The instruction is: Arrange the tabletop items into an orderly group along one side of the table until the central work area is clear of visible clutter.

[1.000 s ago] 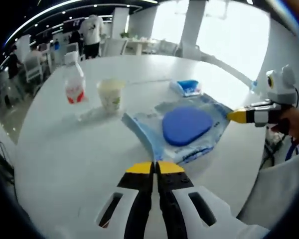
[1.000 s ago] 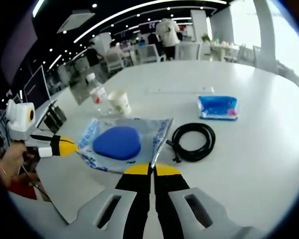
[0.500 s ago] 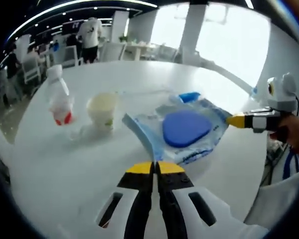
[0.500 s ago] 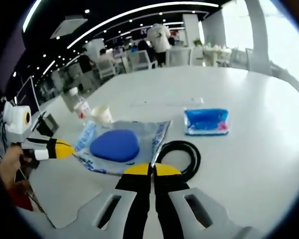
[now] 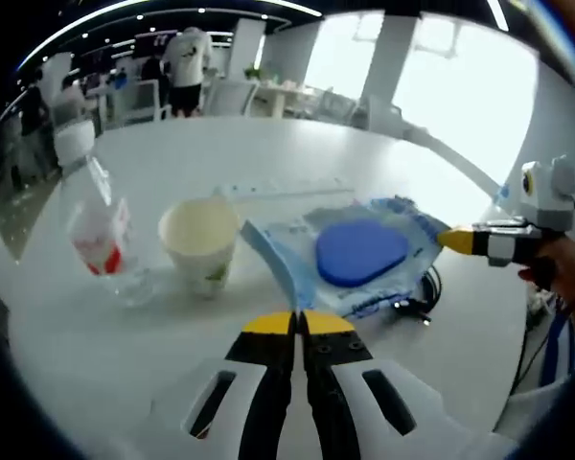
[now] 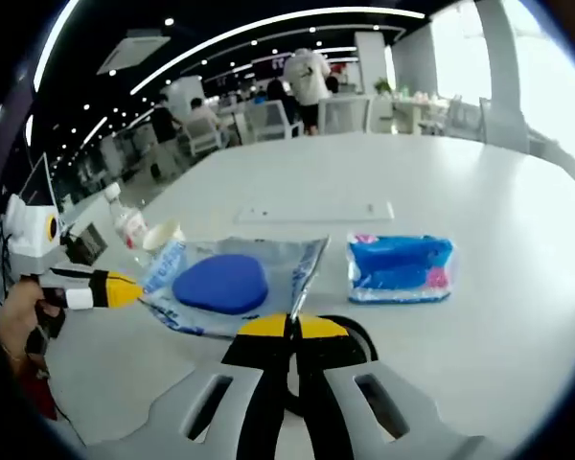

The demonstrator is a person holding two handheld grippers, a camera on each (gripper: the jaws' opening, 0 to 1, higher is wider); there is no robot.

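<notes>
In the left gripper view the left gripper (image 5: 299, 324) hangs low over the near part of the white table (image 5: 268, 153), jaws pressed together with nothing between them. Just beyond its tips stands a paper cup (image 5: 201, 241), upright, and left of that a clear plastic bottle (image 5: 94, 225) with a red label, near but apart from the cup. Right of the cup lies a clear plastic bag (image 5: 364, 254) holding a flat blue pad (image 5: 359, 251); its right edge is close to the table's edge, where a bit of black cable (image 5: 417, 295) shows past the bag. The right gripper (image 5: 452, 241) comes in from the right, just beside the bag's corner; whether it touches, I cannot tell.

In the right gripper view the right gripper (image 6: 289, 327) is clenched and empty, its tips over the black cable coil (image 6: 350, 335). Beyond lie the bag (image 6: 235, 287) and, to the right, well clear of it, a blue packet (image 6: 400, 267). The far half of the table is open. The left gripper (image 6: 123, 289) reaches the bag's left corner.
</notes>
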